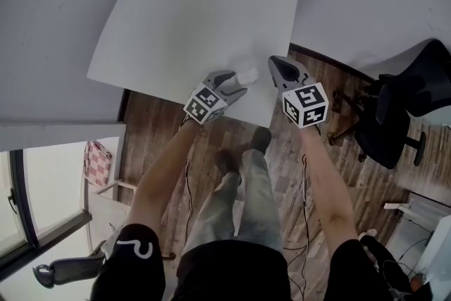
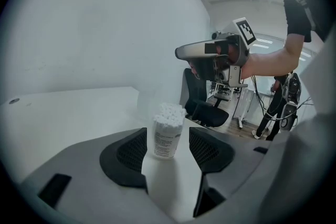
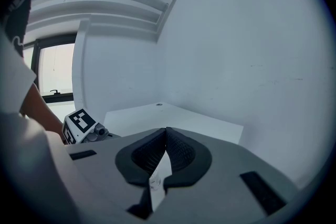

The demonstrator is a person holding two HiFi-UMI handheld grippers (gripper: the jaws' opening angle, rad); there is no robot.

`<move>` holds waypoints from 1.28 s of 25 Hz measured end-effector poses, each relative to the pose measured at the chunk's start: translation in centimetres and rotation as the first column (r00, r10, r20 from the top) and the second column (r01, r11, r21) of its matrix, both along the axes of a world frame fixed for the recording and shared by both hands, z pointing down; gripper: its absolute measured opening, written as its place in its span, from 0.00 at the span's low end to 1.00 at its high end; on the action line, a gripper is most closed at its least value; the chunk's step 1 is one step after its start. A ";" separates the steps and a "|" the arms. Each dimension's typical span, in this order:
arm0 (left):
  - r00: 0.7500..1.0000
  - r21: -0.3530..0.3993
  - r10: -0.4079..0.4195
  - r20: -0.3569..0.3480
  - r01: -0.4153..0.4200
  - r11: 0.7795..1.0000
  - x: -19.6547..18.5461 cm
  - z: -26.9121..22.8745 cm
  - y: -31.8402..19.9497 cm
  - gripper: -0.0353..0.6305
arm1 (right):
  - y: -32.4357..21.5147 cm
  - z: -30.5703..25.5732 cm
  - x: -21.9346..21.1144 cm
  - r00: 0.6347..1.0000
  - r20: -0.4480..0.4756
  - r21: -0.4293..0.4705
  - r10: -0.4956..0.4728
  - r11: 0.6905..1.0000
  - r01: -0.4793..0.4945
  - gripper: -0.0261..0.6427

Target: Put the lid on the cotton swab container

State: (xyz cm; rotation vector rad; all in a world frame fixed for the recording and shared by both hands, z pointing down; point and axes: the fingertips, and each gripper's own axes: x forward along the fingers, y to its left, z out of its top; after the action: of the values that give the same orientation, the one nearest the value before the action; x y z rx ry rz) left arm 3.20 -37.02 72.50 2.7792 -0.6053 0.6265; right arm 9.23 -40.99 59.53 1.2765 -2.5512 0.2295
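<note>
The left tool (image 2: 168, 139) stands spread around the open cotton swab container (image 2: 169, 122), pads clear of it, at the bench's (image 1: 176, 25) near edge by the right corner. The right tool (image 3: 166, 136) is pressed together, and I cannot make out a lid. This looks like the bracing step. Next, the left tool likely needs to close on the container and hold it steady.

No word or number can be read. The clear round plastic cotton swab container (image 2: 168, 134) wears a white label (image 2: 166, 143) whose print is too small to make out; the two black-and-white marker cubes (image 1: 305, 104) bear only square patterns
</note>
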 end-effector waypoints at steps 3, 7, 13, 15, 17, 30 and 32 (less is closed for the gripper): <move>1.000 0.004 0.009 0.001 -0.009 1.000 0.3 0.2 -0.2 0.44 | -0.4 0.4 -0.2 1.000 -0.003 0.000 -0.007 1.000 0.007 0.06; 1.000 0.008 0.023 0.003 -0.023 1.000 0.4 0.4 -0.4 0.41 | -1.1 1.0 -0.6 1.000 0.000 -0.005 -0.022 1.000 0.022 0.06; 0.999 0.021 0.037 0.017 -0.038 0.999 0.5 1.0 -0.6 0.37 | -2.2 1.7 -1.3 0.999 -0.008 -0.012 -0.042 0.999 0.042 0.06; 0.999 0.022 0.041 0.027 -0.042 0.999 0.5 1.2 -0.6 0.37 | -2.5 1.7 -1.6 0.999 -0.009 -0.012 -0.051 0.999 0.051 0.06; 0.998 0.026 0.047 0.031 -0.048 0.999 0.6 1.3 -0.5 0.36 | -2.7 1.9 -2.0 0.998 -0.011 -0.016 -0.062 0.998 0.062 0.06; 0.999 0.041 0.051 0.016 -0.052 0.998 0.6 1.4 -0.6 0.35 | -4.3 3.8 -4.4 0.993 -0.023 -0.100 -0.117 0.988 0.114 0.15; 0.999 0.045 0.053 0.011 -0.053 0.998 0.7 1.1 -0.5 0.35 | -4.4 4.1 -4.8 0.991 -0.013 -0.122 -0.132 0.984 0.129 0.23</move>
State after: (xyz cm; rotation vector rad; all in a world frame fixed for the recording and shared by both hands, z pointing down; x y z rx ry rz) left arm 3.90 -37.53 73.62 2.8439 -0.5564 0.6461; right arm 4.41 -45.36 63.65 1.0581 -2.5485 0.3364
